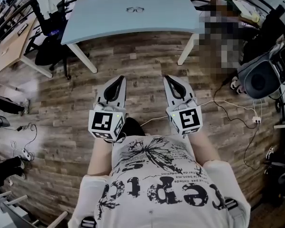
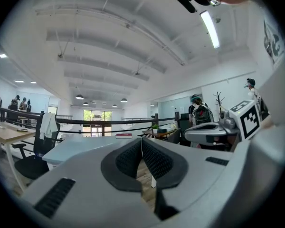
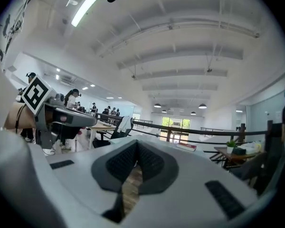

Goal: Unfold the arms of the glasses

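The left gripper point(image 1: 116, 82) and right gripper point(image 1: 173, 83) sit side by side at mid-frame above the wooden floor point(image 1: 147, 65). Each has its fingers point(image 2: 130, 158) pressed together on nothing. The glasses point(image 1: 135, 9) lie at top centre on the pale blue worktop point(image 1: 99, 18) (well apart from both).

Left gripper point(image 1: 115, 87) and right gripper point(image 1: 175, 85) held level, side by side, jaws closed.
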